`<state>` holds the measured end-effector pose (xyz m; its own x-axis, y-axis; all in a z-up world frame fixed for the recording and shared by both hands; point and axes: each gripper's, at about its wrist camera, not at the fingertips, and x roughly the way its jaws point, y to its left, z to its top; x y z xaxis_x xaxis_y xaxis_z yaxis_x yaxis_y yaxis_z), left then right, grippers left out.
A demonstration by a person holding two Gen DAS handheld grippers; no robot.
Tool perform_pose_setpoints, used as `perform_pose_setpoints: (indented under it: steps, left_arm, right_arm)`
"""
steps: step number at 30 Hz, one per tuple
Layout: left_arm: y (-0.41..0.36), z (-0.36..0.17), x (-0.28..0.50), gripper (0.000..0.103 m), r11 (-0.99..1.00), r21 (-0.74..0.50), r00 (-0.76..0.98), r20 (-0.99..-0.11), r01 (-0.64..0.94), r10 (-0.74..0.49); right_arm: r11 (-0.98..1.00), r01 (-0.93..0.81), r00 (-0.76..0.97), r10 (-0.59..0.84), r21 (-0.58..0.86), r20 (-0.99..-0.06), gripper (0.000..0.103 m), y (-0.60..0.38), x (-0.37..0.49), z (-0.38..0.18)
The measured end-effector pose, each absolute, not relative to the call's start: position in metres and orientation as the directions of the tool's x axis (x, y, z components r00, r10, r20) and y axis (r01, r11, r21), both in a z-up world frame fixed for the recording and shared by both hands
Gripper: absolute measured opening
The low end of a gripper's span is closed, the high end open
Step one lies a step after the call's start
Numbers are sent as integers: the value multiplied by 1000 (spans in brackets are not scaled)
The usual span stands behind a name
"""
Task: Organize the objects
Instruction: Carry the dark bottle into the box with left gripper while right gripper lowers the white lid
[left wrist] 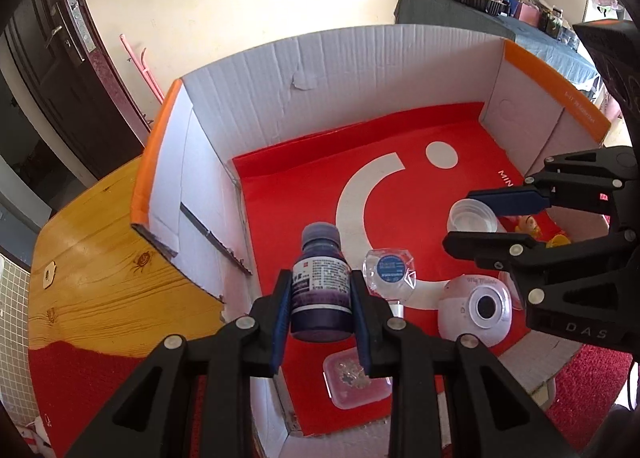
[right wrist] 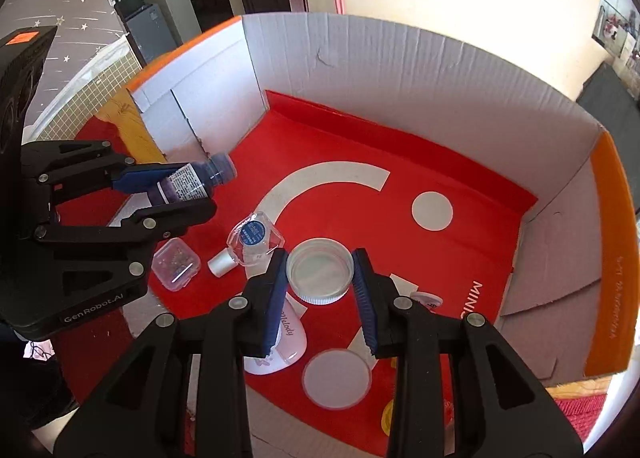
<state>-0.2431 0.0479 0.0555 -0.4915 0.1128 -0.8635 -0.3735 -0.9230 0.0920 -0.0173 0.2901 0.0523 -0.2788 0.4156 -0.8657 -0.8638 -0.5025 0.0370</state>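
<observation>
My left tool [left wrist: 320, 306] gripping a purple bottle [left wrist: 322, 286] centre frame, right tool [right wrist: 320, 286] clamping a white lid [right wrist: 320, 270] (above the red-floored box [right wrist: 400, 69]).

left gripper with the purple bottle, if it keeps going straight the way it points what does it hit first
Probably the red liner on the floor of the cardboard box, near its left wall. The left gripper holds the purple bottle pointing into bare red area; the clear blue-labelled bottle lies right of that line. Depth is uncertain.
</observation>
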Motion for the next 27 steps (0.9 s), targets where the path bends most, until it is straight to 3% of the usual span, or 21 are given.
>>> perform_pose_setpoints:
  steps: [27]
  left_arm:
    - [49,38,-252,29,-911,104,-431,-898,-399,86]
  right_arm:
    - [-500,-866,-204,319,19,-926,31,304,-34,23]
